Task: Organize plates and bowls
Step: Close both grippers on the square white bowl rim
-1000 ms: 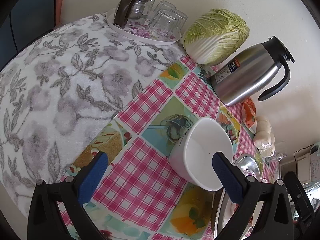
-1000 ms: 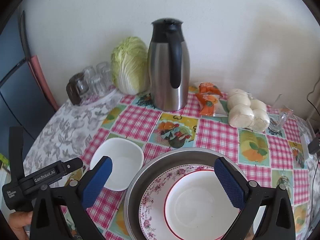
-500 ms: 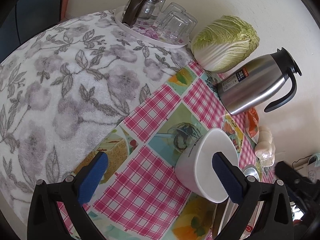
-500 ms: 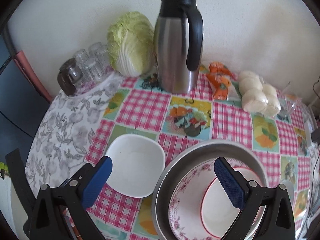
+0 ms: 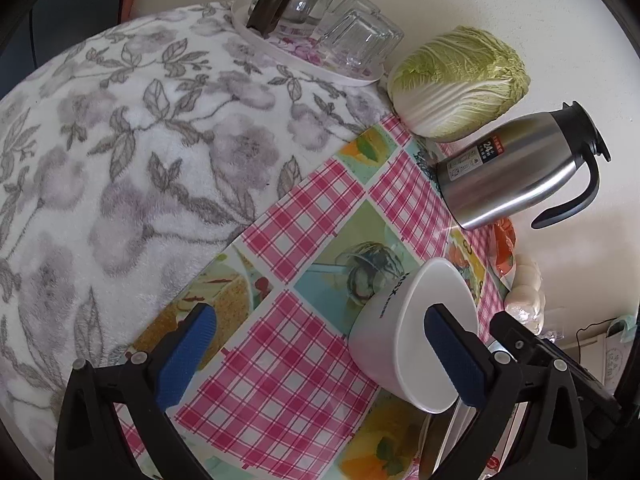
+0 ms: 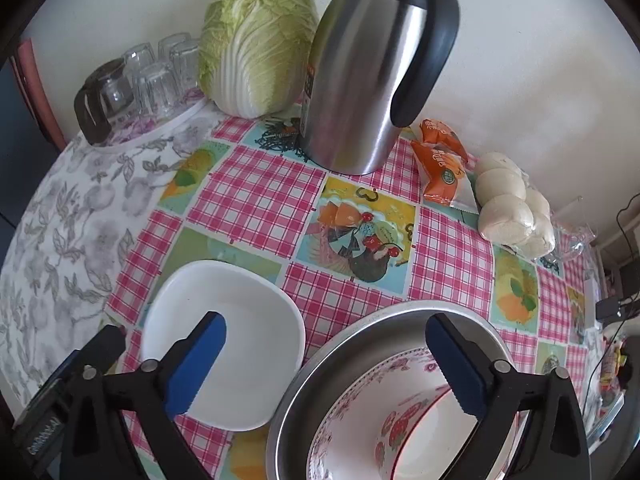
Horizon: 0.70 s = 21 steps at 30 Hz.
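Both tools are spread wide and hold nothing. The left tool (image 5: 318, 344) hangs low over the table (image 5: 288, 216), and its right finger (image 5: 452, 356) stands in front of the white bowl (image 5: 404, 344); I cannot tell if it touches the rim. The right tool (image 6: 326, 360) hangs above the gap between this bowl (image 6: 240, 340) and the steel basin (image 6: 340, 364).

The white bowl stands alone on the checked cloth, just beside the basin. Inside the basin lie a flowered plate (image 6: 360, 396) and, on it, a red-rimmed bowl (image 6: 420, 432).

I judge that the step in hand is the approach to the white bowl; no grasp is made yet. The next move probably calls for one finger inside the bowl and one outside its wall, then a firm closing, a lift, and a short carry to the stack in the basin.

The bowl wall is smooth and glazed, so it may slip if the pinch is shallow. The two tools are near each other here, and they could collide over the bowl.

Farther back stand a thermos (image 6: 360, 72), a cabbage (image 6: 256, 40) and a tray of upturned glasses (image 6: 152, 76). Orange snack packets (image 6: 440, 160) and a bag of buns (image 6: 512, 208) lie by the wall. All of these are well apart from the bowl and do not block the way.
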Tool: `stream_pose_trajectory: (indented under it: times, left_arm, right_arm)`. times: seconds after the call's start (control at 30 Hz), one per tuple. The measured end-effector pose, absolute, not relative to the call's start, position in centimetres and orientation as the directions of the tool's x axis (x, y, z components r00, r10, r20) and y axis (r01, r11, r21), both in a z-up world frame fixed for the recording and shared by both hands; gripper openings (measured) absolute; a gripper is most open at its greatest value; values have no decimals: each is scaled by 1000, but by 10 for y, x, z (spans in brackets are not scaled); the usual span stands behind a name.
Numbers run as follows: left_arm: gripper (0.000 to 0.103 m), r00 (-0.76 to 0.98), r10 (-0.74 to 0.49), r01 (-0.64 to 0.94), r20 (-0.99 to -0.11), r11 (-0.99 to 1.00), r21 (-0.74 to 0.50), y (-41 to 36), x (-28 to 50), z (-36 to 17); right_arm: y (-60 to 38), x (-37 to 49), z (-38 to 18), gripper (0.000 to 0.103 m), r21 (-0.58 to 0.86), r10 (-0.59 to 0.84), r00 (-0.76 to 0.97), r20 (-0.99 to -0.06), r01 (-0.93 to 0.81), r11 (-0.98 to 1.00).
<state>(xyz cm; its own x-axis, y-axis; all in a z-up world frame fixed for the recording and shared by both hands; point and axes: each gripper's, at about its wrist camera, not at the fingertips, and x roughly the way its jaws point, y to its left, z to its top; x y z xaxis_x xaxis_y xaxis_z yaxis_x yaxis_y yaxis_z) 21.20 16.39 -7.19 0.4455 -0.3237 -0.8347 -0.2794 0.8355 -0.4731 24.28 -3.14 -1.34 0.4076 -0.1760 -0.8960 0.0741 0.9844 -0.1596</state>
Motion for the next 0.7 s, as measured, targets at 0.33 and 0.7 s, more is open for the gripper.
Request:
stream_pose_trajectory:
  times: [0.33, 0.7]
  left_arm:
    - [103, 421, -349, -282, -837, 827, -487, 165, 218, -81]
    - [76, 393, -387, -258, -834, 824, -504, 147, 223, -88]
  right_arm:
    - [-31, 252, -42, 66, -176, -190, 358, -914, 72, 982]
    - [-21, 260, -51, 42, -187, -170, 377, -911, -9, 982]
